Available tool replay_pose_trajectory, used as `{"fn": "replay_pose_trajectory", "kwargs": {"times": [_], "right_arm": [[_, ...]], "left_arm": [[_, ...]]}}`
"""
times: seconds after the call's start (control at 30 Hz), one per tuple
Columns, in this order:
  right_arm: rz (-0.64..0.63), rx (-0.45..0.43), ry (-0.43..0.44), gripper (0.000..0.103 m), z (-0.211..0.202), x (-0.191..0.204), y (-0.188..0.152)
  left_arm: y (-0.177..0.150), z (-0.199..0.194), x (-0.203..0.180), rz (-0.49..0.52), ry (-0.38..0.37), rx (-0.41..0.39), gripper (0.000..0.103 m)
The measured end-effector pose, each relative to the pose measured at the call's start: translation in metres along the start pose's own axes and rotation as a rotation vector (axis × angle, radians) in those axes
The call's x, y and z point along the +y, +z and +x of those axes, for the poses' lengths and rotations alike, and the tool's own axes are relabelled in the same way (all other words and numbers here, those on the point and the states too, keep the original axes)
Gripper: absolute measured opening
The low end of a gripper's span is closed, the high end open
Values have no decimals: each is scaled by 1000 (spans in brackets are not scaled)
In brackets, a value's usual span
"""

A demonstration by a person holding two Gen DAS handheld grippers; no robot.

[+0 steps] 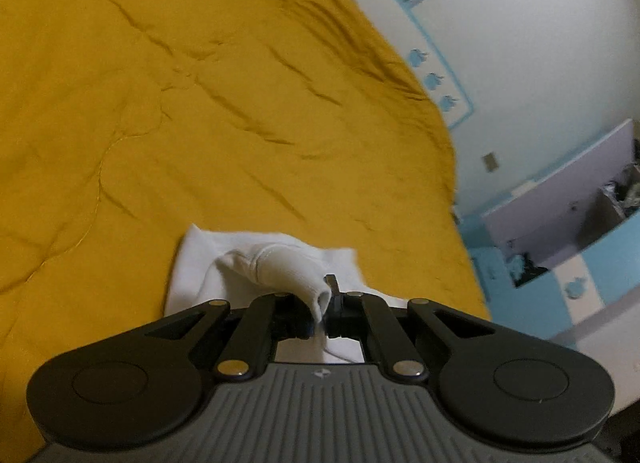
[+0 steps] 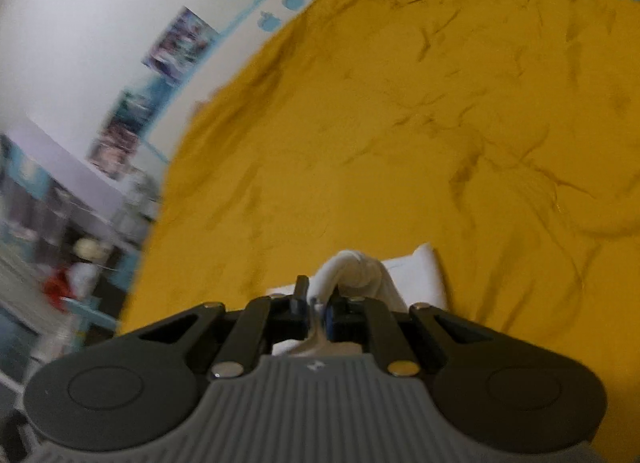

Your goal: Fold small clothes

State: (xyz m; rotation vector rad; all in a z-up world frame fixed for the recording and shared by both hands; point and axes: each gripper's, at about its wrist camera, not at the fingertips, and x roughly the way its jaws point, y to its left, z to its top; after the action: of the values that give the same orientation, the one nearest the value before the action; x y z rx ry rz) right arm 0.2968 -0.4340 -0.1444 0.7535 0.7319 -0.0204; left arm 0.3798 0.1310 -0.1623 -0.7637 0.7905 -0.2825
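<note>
A white garment (image 1: 256, 263) is pinched in the closed jaws of the left gripper (image 1: 326, 305), with a bunched fold draped over the fingertips and the rest spread below over a wrinkled yellow bedspread (image 1: 200, 103). In the right wrist view, the same white cloth (image 2: 416, 275) is clamped by the closed right gripper (image 2: 318, 309). Posters (image 2: 176, 43) are seen, blurred, on the white wall (image 2: 80, 23) beside the bed.

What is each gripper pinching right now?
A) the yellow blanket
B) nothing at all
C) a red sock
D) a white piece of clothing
D: in both wrist views, the left gripper and the right gripper are each shut on bunched fabric of the white garment, which hangs over the yellow blanket.
</note>
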Motion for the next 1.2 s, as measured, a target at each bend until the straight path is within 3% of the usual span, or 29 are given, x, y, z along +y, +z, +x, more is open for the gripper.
{"fn": "replay_pose_trajectory", "kwargs": {"times": [0.07,0.13,0.23,0.27,0.3,0.37,0.43,0.57,0.63,0.83,1.0,1.2], "right_arm": [[-21,38,-78,3,23,-7,-2],[29,21,-101,6,32,-15,-4],[109,-85,-16,37,12,-25,-9],[104,-139,4,54,1,-25,-10],[92,-174,27,61,-12,-22,-13],[102,-173,69,59,-35,-24,-16],[105,-141,102,58,-63,-27,-30],[12,-74,41,56,-116,-28,-74],[12,-74,33,56,-142,-32,-97],[147,-5,75,56,-179,-50,-150],[205,38,35,56,-182,-53,-179],[334,97,59,56,-160,-71,-189]], "left_arm": [[3,22,13,-58,20,64,9],[8,23,18,-97,55,62,12],[14,-9,6,-21,2,-59,14],[16,-24,2,-9,-18,-98,16],[17,-38,1,-22,-37,-118,24],[11,-61,2,-62,-63,-93,26],[-10,-83,-2,-25,-88,-60,30],[-76,-120,-15,99,62,37,39],[-111,-135,-17,80,103,73,47],[-186,-162,1,-101,23,90,53],[-195,-160,49,-430,-12,-11,57],[-188,-142,80,-560,-29,-69,57]]}}
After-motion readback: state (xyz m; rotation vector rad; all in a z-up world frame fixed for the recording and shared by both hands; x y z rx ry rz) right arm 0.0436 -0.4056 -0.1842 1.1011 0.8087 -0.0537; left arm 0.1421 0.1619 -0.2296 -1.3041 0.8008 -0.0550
